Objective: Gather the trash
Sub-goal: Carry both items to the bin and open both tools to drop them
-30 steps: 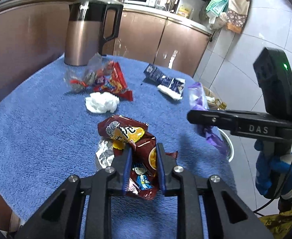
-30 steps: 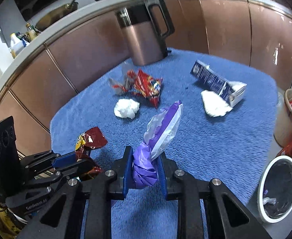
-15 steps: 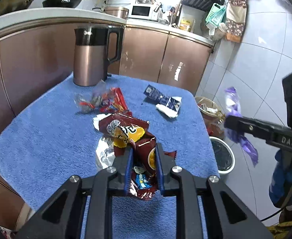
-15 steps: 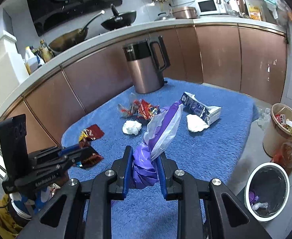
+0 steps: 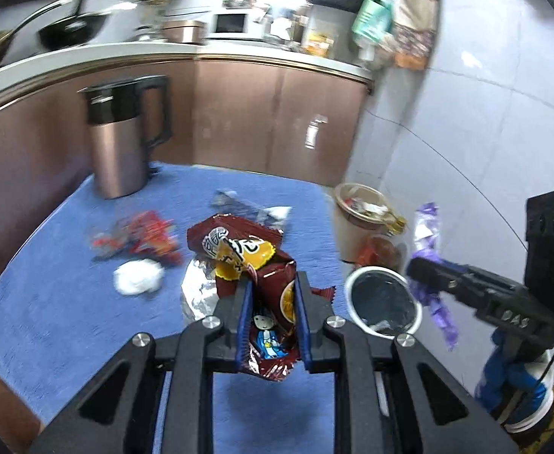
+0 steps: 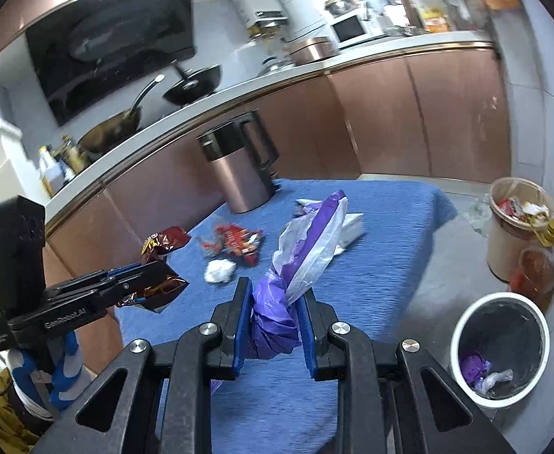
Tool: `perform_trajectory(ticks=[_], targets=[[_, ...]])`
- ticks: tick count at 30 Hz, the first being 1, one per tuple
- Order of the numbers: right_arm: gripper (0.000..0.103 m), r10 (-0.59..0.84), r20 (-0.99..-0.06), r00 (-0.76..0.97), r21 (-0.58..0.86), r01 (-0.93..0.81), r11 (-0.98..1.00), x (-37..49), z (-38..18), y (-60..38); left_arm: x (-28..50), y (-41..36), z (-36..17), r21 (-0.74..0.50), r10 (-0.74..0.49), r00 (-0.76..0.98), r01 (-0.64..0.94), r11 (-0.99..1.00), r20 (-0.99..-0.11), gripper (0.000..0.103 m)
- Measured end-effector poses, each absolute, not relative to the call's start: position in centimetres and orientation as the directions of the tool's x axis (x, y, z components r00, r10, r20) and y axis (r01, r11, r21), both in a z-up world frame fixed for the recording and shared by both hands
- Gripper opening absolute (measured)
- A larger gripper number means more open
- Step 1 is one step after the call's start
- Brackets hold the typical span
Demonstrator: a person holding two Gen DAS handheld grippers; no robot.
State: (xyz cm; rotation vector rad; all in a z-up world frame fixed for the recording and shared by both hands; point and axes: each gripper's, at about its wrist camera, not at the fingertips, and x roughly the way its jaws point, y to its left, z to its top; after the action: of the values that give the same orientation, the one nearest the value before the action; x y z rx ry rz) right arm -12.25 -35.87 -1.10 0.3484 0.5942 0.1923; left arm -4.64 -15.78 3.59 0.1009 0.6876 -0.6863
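My left gripper [image 5: 271, 295] is shut on a dark red snack bag [image 5: 250, 261] and holds it above the blue-covered table [image 5: 69, 302]. It also shows in the right wrist view [image 6: 163, 283]. My right gripper [image 6: 273, 302] is shut on a purple plastic wrapper [image 6: 303, 249], held past the table's right edge; it also shows in the left wrist view [image 5: 430, 265]. A white trash bin [image 6: 500, 344] with a black liner stands on the floor to the right, also seen in the left wrist view [image 5: 383, 302]. On the table lie a red wrapper [image 5: 140, 238], a white crumpled tissue [image 5: 139, 282] and a blue carton [image 5: 246, 208].
A copper kettle [image 5: 120, 140] stands at the table's back left. A beige bin [image 6: 519, 223] full of rubbish and an amber bottle [image 6: 534, 268] stand on the floor beyond the white bin. Kitchen cabinets [image 5: 258, 121] run behind the table.
Both grippers have risen and pulled back from the table with their wrappers. The right gripper has swung out over the floor, nearer the white bin.
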Motion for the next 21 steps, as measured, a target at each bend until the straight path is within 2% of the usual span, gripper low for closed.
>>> perform_trajectory(ticks=[6,14,21], targets=[[0.022,0.108,-0.545,0.831,0.379,0.129,0.916,-13.8,-3.8,-43.2,-4.1,-25.6,2.8,-0.085,-0.583,0.469,0.727,0.681,-0.663,0.02],[0.022,-0.074,-0.642,0.763,0.41,0.423,0.808,-15.9,-9.8,-52.8,-3.6,-38.5,-1.4,-0.061,-0.579,0.315,0.841,0.537,-0.752,0.02],[0.025,-0.145,-0.71,0.689,0.367,0.538,0.759,-15.8,-13.7,-57.5,-2.7,-46.8,-5.6,-0.098,-0.553,0.207,0.876,0.471,-0.807,0.023]])
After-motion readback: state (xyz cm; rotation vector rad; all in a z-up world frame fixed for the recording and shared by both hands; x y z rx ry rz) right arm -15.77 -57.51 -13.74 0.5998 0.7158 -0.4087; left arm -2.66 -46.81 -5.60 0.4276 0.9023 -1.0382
